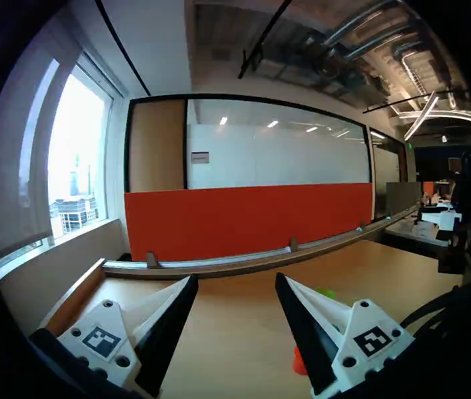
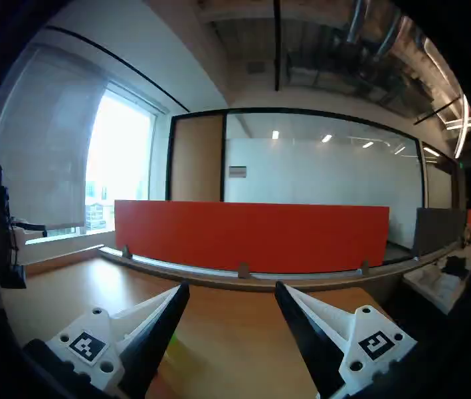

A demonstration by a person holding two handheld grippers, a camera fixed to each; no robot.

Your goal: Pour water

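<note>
Left gripper [image 1: 236, 277]: my two fingers are spread wide with nothing between them, hovering over the wooden desk [image 1: 235, 339].
Right gripper [image 2: 232, 286]: my fingers are spread here too, holding nothing, above the same desk [image 2: 235, 352].
Things for pouring: in the left gripper view a small orange object [image 1: 298, 360] sits on the desk low beside my right-hand finger, mostly hidden by it. A green object [image 1: 327, 291] lies farther off, just past that finger. Too little shows of either to name them.
Right gripper view, low: a blurred greenish patch [image 2: 176, 342] beside the left-hand finger.
Ahead: an orange divider panel [image 1: 248, 223] along the desk's far edge, with a glass wall [image 1: 282, 153] behind it.
Side: a bright window [image 1: 76, 173].
</note>
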